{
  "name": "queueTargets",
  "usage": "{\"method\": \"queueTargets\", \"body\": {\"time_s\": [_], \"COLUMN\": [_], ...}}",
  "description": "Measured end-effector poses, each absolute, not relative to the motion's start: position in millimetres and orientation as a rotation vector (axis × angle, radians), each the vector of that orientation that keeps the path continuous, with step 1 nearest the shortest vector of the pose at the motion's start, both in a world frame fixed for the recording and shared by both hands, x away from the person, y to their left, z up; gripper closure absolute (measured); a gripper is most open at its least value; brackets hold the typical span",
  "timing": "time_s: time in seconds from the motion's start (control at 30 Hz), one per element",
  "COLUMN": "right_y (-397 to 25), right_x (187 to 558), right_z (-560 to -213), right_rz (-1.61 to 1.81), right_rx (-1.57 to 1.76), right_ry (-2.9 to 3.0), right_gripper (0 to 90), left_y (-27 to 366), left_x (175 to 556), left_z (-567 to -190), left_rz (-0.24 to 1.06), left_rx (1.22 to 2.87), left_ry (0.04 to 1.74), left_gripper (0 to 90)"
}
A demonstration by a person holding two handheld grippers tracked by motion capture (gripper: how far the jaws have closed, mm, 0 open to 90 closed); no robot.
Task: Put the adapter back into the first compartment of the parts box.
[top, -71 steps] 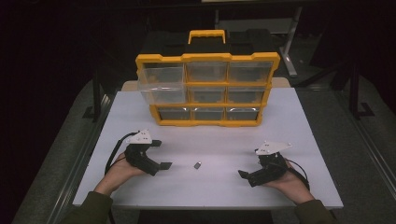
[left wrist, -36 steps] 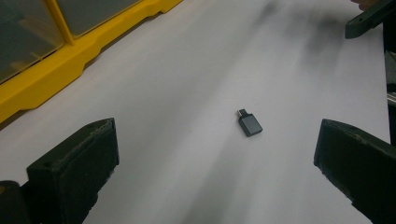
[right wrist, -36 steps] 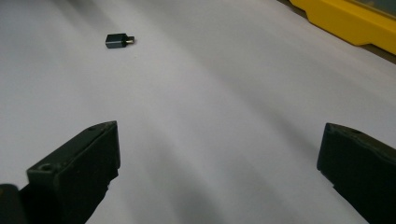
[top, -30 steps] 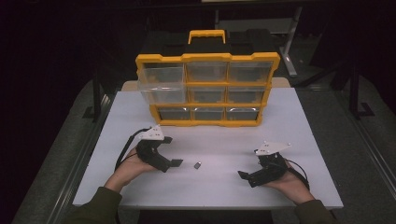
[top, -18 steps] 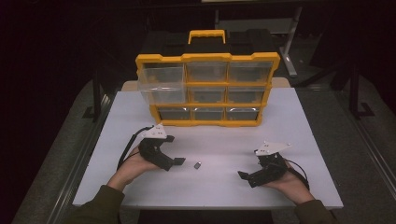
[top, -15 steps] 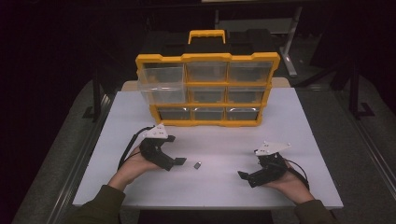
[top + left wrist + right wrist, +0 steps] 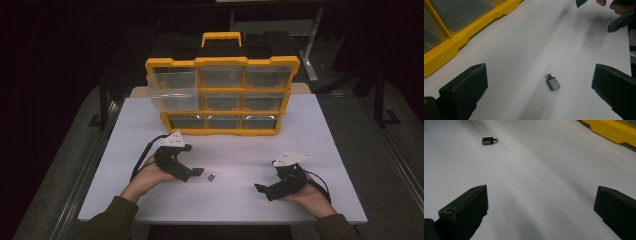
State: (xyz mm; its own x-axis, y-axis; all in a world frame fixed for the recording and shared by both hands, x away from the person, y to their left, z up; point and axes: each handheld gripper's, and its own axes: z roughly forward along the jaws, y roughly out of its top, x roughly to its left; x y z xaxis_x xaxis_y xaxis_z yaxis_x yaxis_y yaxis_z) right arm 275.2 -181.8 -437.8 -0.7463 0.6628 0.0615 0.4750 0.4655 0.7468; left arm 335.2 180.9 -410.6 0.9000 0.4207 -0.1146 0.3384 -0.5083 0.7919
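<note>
Closing in with our left gripper (image 7: pixel 198 172), jaws wide, on the small dark grey metal adapter (image 7: pixel 553 82) lying flat on the white tabletop (image 7: pixel 240 150) — next, straddle it and pinch. Right gripper (image 7: pixel 261 189) rests wide open, well apart.

The yellow organizer's (image 7: pixel 222 95) drawer contents are too dim to tell through the fronts.

Small adapter (image 7: pixel 211 176) on table (image 7: pixel 320 130), apparently just right of left gripper (image 7: pixel 194 173); organizer (image 7: pixel 222 95) behind.
</note>
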Motion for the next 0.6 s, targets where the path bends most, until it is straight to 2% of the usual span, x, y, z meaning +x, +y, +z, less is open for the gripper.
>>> {"method": "queueTargets", "body": {"time_s": [0.4,0.6], "right_y": [-181,-181], "right_x": [275,275], "right_z": [-438,-438], "right_rz": [1.150,1.151], "right_rx": [0.985,0.984], "right_ry": [2.481,2.482], "right_gripper": [0.0,0.0], "left_y": [166,159], "left_x": [337,338], "left_z": [-410,-412], "left_rz": [0.105,0.110], "left_rx": [2.148,2.147], "left_ry": [0.540,0.538], "left_gripper": [0.0,3.5]}}
